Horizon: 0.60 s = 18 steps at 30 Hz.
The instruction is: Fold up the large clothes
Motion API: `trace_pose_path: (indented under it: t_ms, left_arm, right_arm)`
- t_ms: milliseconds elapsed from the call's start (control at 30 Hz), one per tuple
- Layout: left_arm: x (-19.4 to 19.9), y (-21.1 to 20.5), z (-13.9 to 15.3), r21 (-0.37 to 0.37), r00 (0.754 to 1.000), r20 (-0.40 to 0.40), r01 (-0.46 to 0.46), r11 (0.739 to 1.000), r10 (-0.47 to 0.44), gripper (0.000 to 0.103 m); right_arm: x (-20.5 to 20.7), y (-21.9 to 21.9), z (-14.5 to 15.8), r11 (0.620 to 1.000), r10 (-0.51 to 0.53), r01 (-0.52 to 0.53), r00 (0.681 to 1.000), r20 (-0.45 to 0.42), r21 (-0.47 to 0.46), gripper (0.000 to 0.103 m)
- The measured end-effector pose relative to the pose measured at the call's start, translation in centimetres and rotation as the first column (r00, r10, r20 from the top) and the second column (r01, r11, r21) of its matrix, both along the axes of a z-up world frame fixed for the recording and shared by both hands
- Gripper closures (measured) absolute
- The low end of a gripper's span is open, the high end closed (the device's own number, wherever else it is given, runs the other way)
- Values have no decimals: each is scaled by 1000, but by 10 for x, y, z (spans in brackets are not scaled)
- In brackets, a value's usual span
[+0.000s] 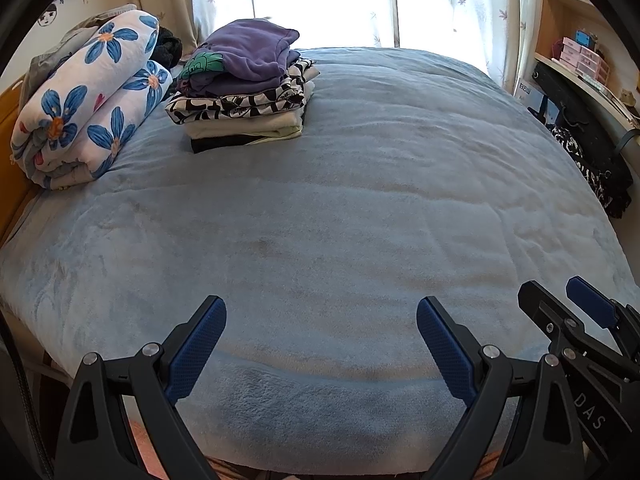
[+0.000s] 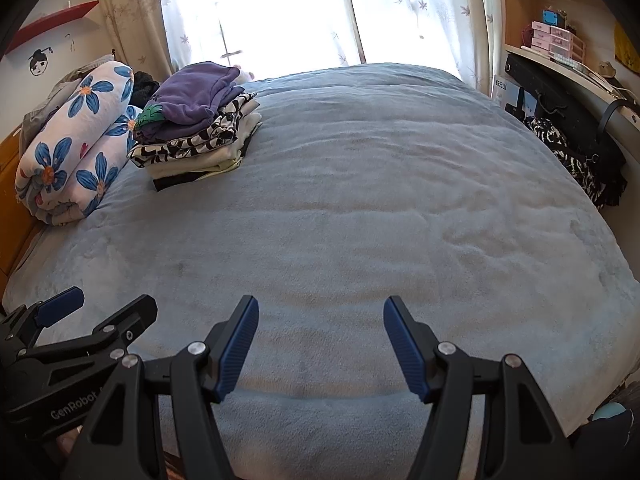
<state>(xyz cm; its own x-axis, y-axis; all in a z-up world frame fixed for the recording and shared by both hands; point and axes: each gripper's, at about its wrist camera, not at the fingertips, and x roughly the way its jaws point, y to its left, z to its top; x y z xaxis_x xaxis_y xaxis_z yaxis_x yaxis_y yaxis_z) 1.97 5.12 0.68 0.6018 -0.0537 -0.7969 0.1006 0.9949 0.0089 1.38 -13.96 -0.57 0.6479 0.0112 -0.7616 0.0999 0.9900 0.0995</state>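
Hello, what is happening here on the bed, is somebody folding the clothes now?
Nothing is being folded at this moment. A person holds two grippers over the near edge of the blue bedspread. The left gripper and the right gripper are both open and empty. A stack of folded clothes, with a purple garment on top, lies at the far left beside a rolled floral quilt. No unfolded garment lies in front of the grippers.

We count one stack of folded clothes (image 1: pixel 244 92), one rolled blue-flowered white quilt (image 1: pixel 88 100), two black hand-held grippers: left (image 1: pixel 320 344), right (image 2: pixel 318 344).
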Motion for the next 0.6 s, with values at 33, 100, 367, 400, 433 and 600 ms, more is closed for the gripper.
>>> trace_pose_path:
  t_ms: [33,100,367,400,433,600]
  left_arm:
    - [0,0,0,-1,1000,-1,1,1000,-1,8]
    - [0,1,-1,0,1000,-3,1,1000,-1,8]
    - [1,4,-1,-1,1000,-6,2,1000,-2,8]
    - [0,4,-1,0,1000,-7,2,1000,-2,8]
    - [0,4,-1,0,1000,-6,1,1000,-1,8]
    - [1,6,-2,-2,1000,-11,2,1000,-2,8]
  right_arm:
    - [0,0,0,1000,1,-1,1000,0,0,38]
    - [0,0,0,1000,3,-3,1000,-1,0,38]
    - [0,1,-1,1000,3,-3,1000,-3,-1,38]
    - [0,1,-1,1000,3,-3,1000,-2,-2,38]
    - [0,1,-1,1000,3,-3,1000,-3,-2,38]
    - [1,2,-2,1000,4,-4,1000,-5,-4,38]
